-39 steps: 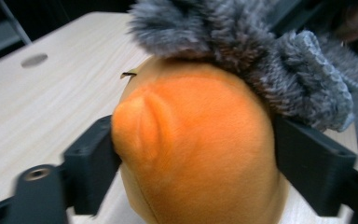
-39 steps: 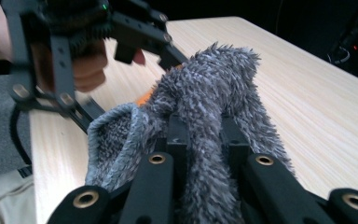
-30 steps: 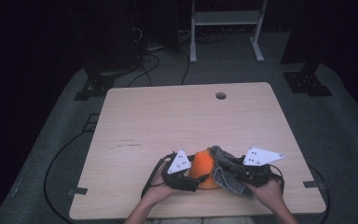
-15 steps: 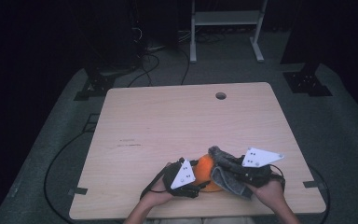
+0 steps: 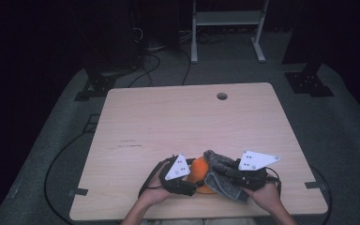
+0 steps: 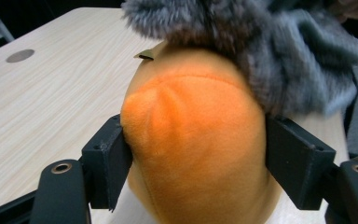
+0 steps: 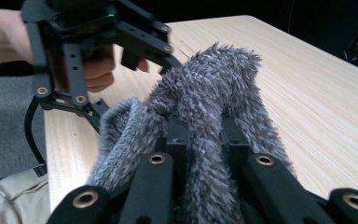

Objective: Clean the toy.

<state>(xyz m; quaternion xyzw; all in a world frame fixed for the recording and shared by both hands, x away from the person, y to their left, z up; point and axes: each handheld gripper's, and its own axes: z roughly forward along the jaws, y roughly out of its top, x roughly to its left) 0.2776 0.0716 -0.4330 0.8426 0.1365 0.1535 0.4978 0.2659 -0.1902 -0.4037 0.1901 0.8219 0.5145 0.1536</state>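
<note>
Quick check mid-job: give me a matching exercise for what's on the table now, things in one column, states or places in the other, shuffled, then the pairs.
1. orange plush piece
2. grey fuzzy cloth
3. round hole
4. table

a. far side of the tabletop
b. pinched in the right gripper
c. light wood
d. squeezed by the left gripper

Pairs: 1-d, 2-b, 3-a, 4-c

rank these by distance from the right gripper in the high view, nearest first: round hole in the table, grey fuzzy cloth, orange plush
1. grey fuzzy cloth, clamped in the right gripper.
2. orange plush, just left of it, between the left gripper's jaws.
3. round hole, far edge of the table.
</note>
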